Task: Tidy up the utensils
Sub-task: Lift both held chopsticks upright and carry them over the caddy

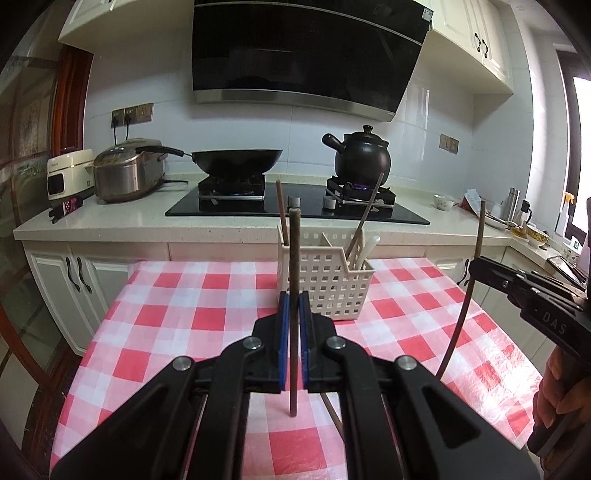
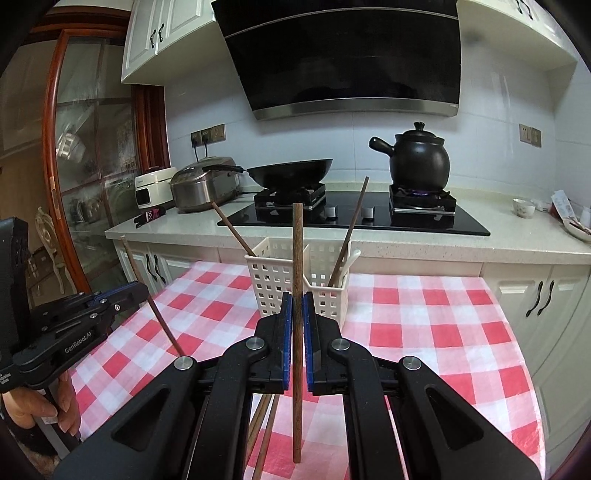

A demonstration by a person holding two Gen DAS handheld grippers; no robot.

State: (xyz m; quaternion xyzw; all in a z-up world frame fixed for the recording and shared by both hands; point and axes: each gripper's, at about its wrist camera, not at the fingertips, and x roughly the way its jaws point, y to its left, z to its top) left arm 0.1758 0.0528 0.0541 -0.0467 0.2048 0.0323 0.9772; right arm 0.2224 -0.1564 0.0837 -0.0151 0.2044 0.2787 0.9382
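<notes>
Chopsticks are clamped upright, one in the left gripper (image 1: 294,314), one in the right gripper (image 2: 297,317) — both shut tight. A snag is risked on the white basket (image 1: 325,284) at twelve o'clock — its leaning chopsticks (image 2: 349,230) crowd the opening.

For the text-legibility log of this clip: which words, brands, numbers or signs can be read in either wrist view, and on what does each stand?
"GenRobot.AI": white print on the side of the left tool, seen from the right wrist view.
"- DAS": partial print on the body of the right tool, seen from the left wrist view; the rest is cut off.
Brand on the white cooker: too small to read.
Sticker on the range hood: too blurred to read.
Small label under the left tool's handle: unreadable.
</notes>
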